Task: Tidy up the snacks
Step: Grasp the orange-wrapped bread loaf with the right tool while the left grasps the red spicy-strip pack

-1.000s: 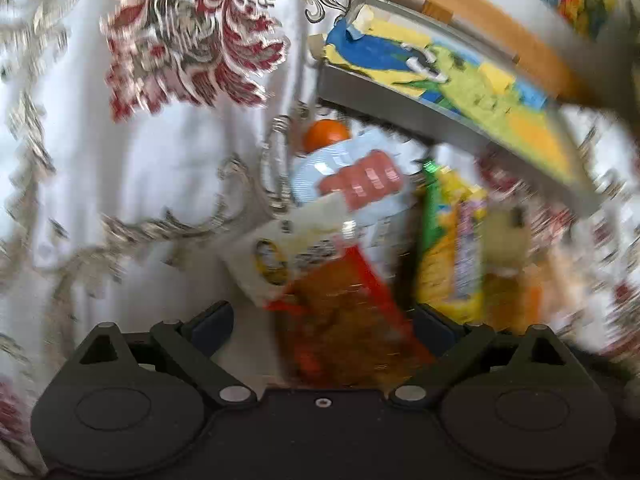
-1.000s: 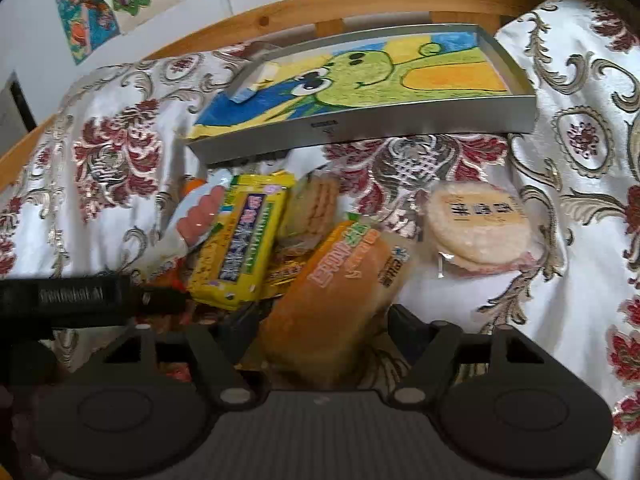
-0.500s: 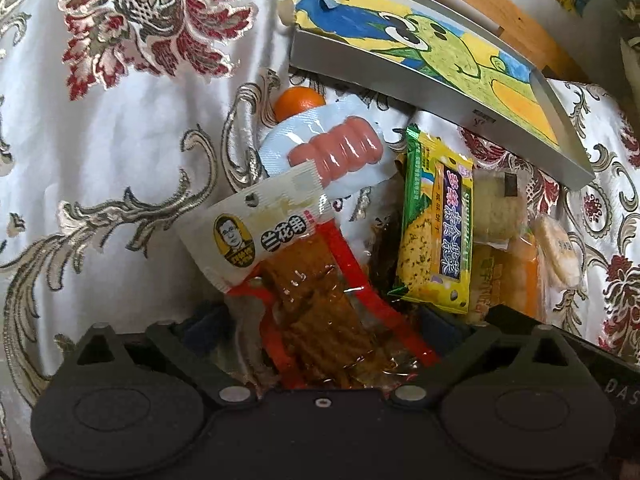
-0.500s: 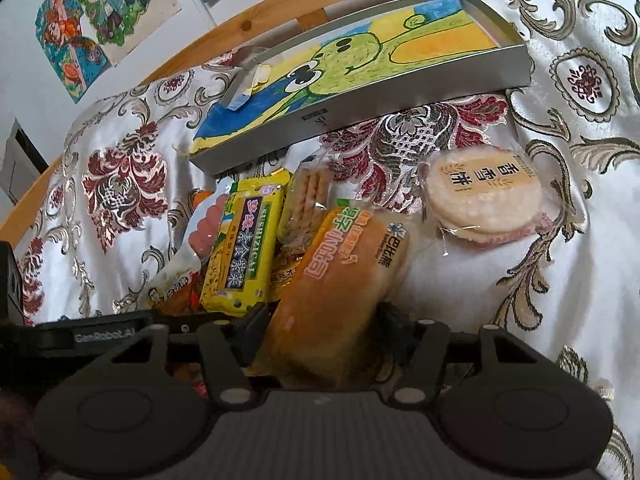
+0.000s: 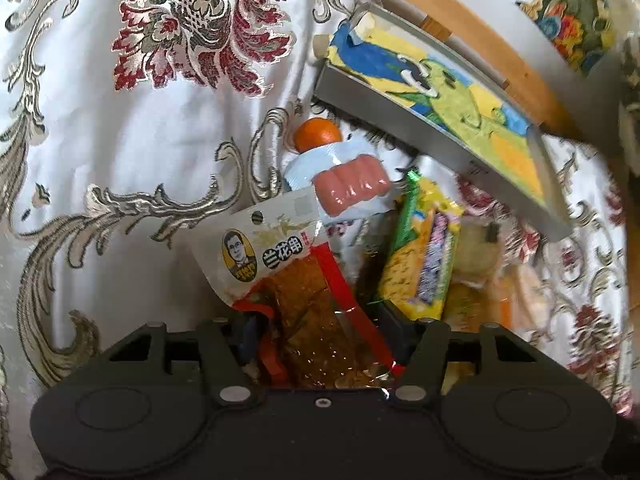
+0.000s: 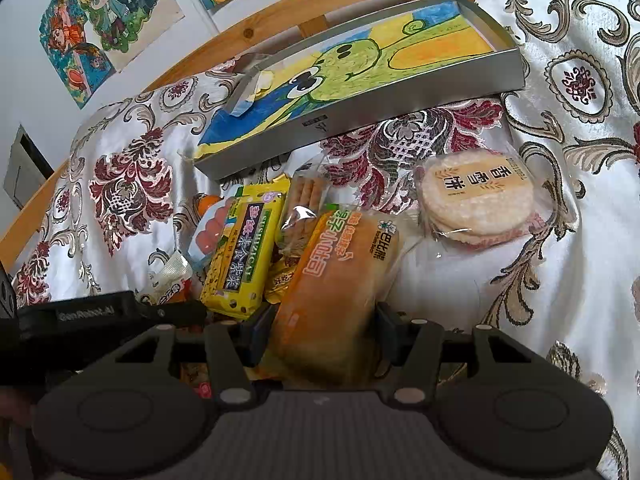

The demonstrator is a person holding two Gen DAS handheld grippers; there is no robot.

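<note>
The left gripper is closed on a tofu pack, a clear pouch with red edges, brown pieces inside and a white top with a printed portrait. The right gripper is closed on a bread pack, an orange wrapper with a long golden loaf; both fingers press its sides.

All places here are told from the tray, a shallow grey metal box with a coloured drawing of a green creature on its bottom. Both held packs are in front of the tray, in a heap of snacks. In this heap a yellow pack lies between the tofu pack and the bread pack. A sausage pack, pale blue with pink sausages, lies nearer to the tray, and an orange is just before the tray's left corner. A rice cracker pack, round and pale, lies apart, in front of the tray's right end.

The surface is a white cloth with red and grey-gold flower ornaments. Behind the tray is a wooden rail, and behind that a pale wall with drawings.
</note>
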